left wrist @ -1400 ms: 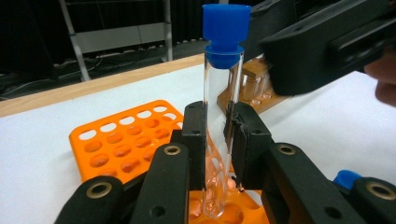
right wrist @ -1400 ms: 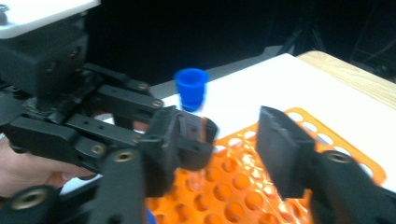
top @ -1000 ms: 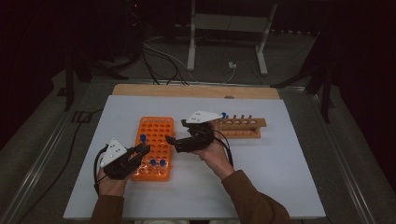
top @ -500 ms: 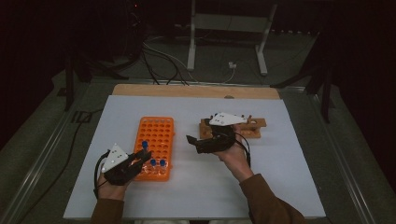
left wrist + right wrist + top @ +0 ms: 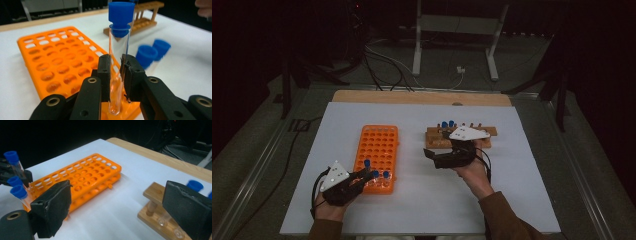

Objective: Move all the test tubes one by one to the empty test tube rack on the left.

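Observation:
My left gripper [image 5: 116,75] is shut on a clear test tube [image 5: 119,50] with a blue cap. It holds the tube upright over the near corner of the orange rack [image 5: 57,62]. In the high view the left gripper [image 5: 362,176] sits at the orange rack's [image 5: 379,145] near end, beside two more blue-capped tubes [image 5: 381,174]. My right gripper [image 5: 432,156] hovers open just in front of the wooden rack [image 5: 482,132]. Its jaws have just been opening and nothing is between them [image 5: 120,207]. The wooden rack [image 5: 155,195] holds blue-capped tubes [image 5: 195,185].
Everything rests on a white mat [image 5: 422,200] laid over a wooden board [image 5: 412,96]. Most holes of the orange rack [image 5: 85,180] stand unfilled. Cables [image 5: 382,60] and a metal stand [image 5: 417,45] lie on the floor beyond the table.
My right gripper has moved right, from the orange rack's far end to the front of the wooden rack. The left gripper has stayed put with its tube.

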